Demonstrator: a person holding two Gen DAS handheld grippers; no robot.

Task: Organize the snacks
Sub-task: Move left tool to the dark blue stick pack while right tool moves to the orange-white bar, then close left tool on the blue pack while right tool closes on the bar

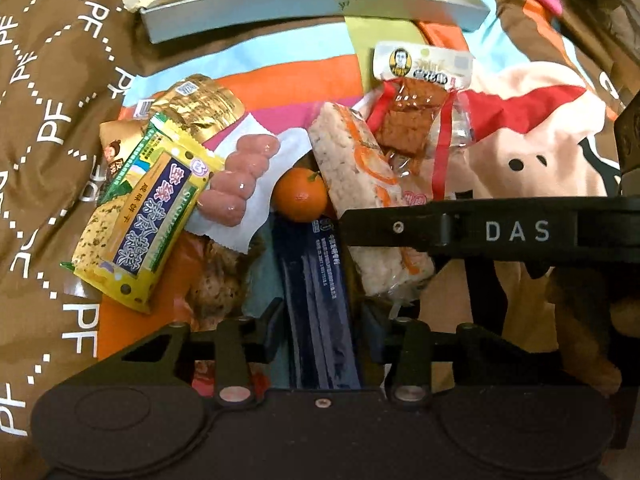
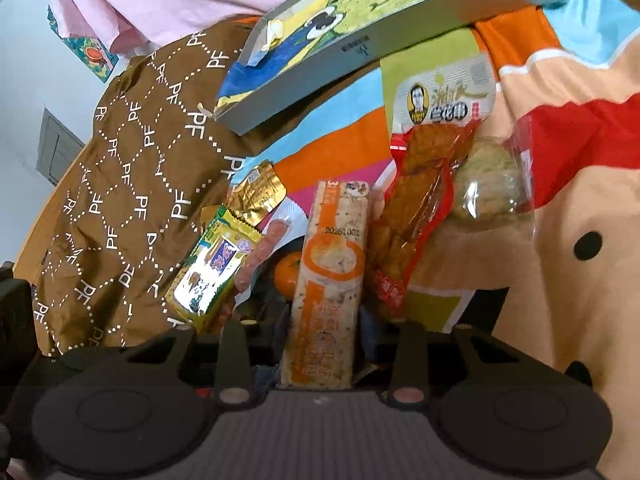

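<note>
A pile of snacks lies on a colourful cartoon blanket [image 1: 304, 68]. My left gripper [image 1: 320, 320] is shut on a dark blue packet [image 1: 320, 272] that fills the gap between its fingers. My right gripper [image 2: 322, 340] is shut on an orange-and-white rice cracker bar [image 2: 328, 276]. In the left wrist view the same bar [image 1: 356, 172] lies slanted under the right gripper's black finger [image 1: 440, 232], which reaches in from the right. A mandarin [image 1: 300, 194] sits between the two held packets.
A yellow-green biscuit pack [image 1: 148, 208], a pink sausage pack [image 1: 240, 180] and a gold packet [image 1: 200, 100] lie left. A red tofu-strip pack [image 1: 416, 120] and a wrapped round cracker [image 2: 492, 188] lie right. A cartoon-printed box [image 1: 312, 4] sits beyond, on brown quilt [image 1: 48, 120].
</note>
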